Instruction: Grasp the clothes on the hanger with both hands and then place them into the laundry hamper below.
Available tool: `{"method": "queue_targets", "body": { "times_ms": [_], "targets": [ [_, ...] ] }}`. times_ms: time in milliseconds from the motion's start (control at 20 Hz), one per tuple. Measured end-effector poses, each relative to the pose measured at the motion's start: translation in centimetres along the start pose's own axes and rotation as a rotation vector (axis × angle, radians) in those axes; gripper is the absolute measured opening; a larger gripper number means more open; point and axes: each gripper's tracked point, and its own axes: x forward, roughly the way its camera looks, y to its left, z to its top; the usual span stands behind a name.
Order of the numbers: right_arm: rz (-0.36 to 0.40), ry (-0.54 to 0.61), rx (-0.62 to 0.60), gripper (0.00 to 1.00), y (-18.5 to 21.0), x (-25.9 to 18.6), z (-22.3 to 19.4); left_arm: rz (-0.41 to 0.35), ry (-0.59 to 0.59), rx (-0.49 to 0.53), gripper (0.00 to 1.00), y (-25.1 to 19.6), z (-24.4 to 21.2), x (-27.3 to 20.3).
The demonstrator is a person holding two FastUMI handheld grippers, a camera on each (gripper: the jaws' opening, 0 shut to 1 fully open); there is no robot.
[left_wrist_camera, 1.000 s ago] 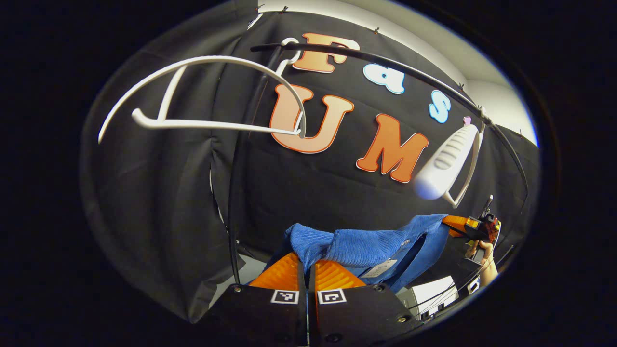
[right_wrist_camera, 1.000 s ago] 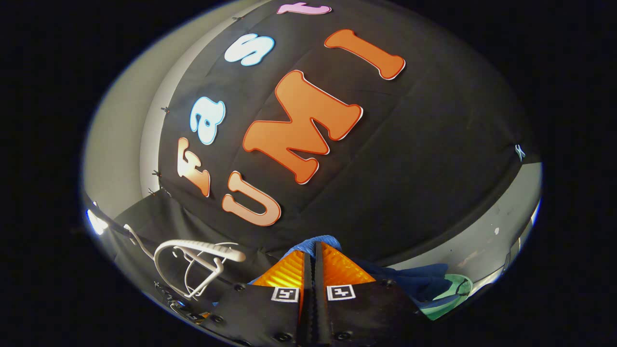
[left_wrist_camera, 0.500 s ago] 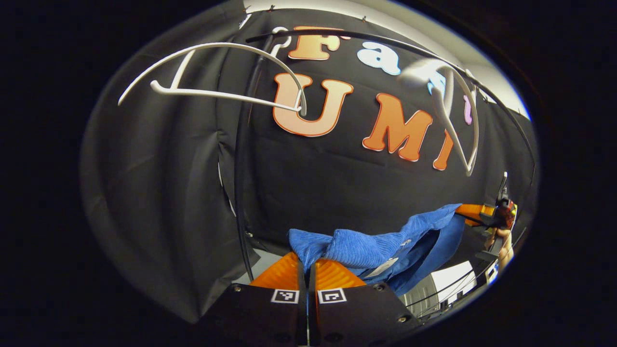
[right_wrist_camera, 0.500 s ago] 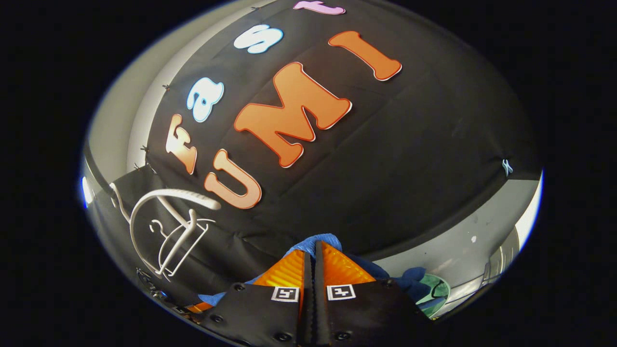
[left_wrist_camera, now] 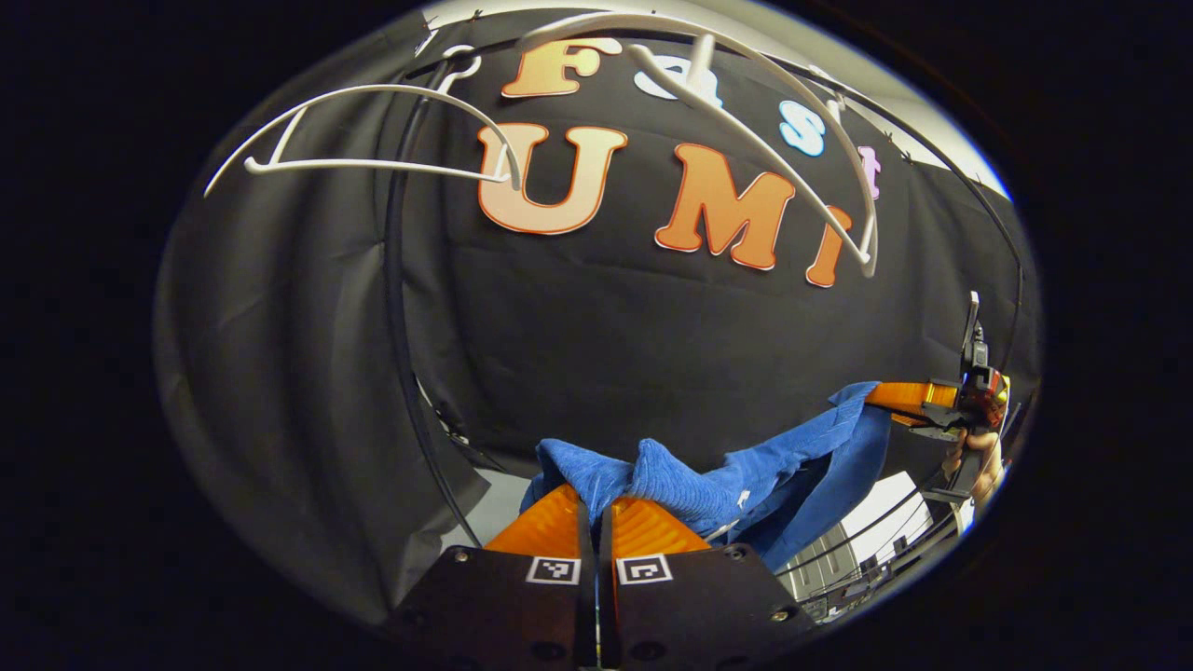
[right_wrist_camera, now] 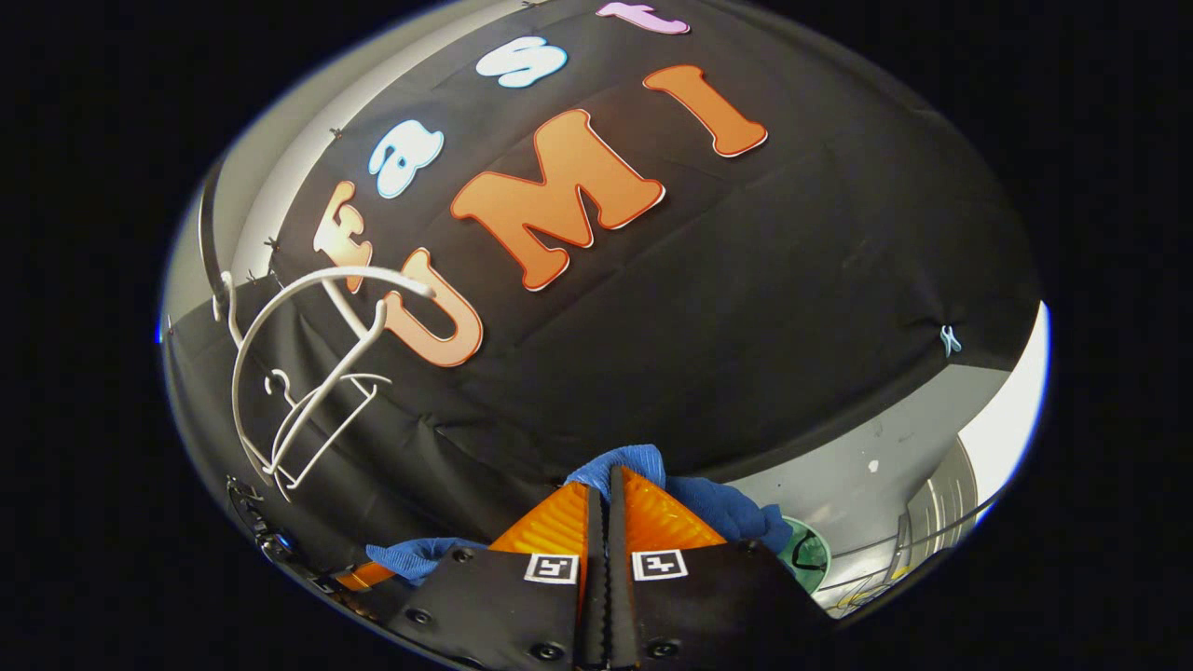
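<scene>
A blue garment (left_wrist_camera: pixel 718 480) hangs stretched between my two grippers, off its hanger. My left gripper (left_wrist_camera: pixel 596 508) is shut on one bunched end of it. My right gripper (right_wrist_camera: pixel 606 480) is shut on the other end (right_wrist_camera: pixel 643 461); in the left gripper view that gripper (left_wrist_camera: pixel 890 396) shows at the far right, held by a hand (left_wrist_camera: pixel 974 457). Two bare white hangers (left_wrist_camera: pixel 373 130) (left_wrist_camera: pixel 764 112) hang on the black rail (left_wrist_camera: pixel 932 158) above. A green hamper (right_wrist_camera: pixel 809 554) peeks out low on the right of the right gripper view.
The black cloth wall stands close behind. A black upright pole (left_wrist_camera: pixel 396 308) of the rack runs down on the left. The white hangers (right_wrist_camera: pixel 298 373) show at the left of the right gripper view. Grey floor (right_wrist_camera: pixel 867 475) lies below.
Both grippers have come down and away from the rail with the blue garment. The freed white hanger has swung up along the rail. More of the floor and hamper shows.
</scene>
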Motion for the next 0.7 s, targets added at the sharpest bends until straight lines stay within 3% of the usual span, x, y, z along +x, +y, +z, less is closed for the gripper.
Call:
{"method": "queue_targets", "body": {
  "times_ms": [700],
  "targets": [
    [-0.071,0.074,-0.157,0.08,-0.1,-2.5,-7.2,-0.129,0.105,-0.059,0.01,-11.0,-4.0,2.9]
  ]
}}
